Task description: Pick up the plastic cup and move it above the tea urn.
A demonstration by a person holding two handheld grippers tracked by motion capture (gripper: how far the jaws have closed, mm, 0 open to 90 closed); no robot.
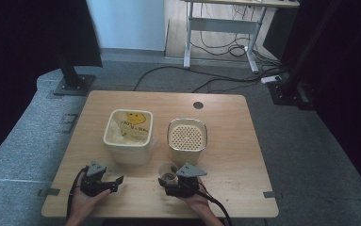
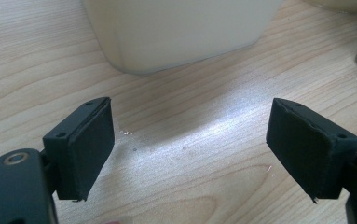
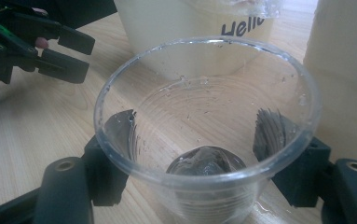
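A clear plastic cup [image 1: 168, 173] stands on the wooden table [image 1: 234, 155] near its front edge, in front of the two cream containers. My right gripper [image 1: 165, 181] is shut on it. In the right gripper view the cup [image 3: 199, 107] sits upright between the jaws, both pads pressed against its wall, droplets on its inside. My left gripper [image 1: 117, 183] rests at the front left, open. In the left gripper view the left gripper [image 2: 190, 135] has its jaws wide apart over bare wood. The left gripper [image 3: 69, 51] also appears beyond the cup in the right gripper view.
A cream tub [image 1: 126, 155] holding a yellow smiley bag stands left of centre. A second cream container [image 1: 169, 141] with a perforated insert stands beside it. The first tub's wall [image 2: 181, 32] is close ahead of the left jaws. Cables and a desk frame [image 1: 220, 28] lie beyond the table.
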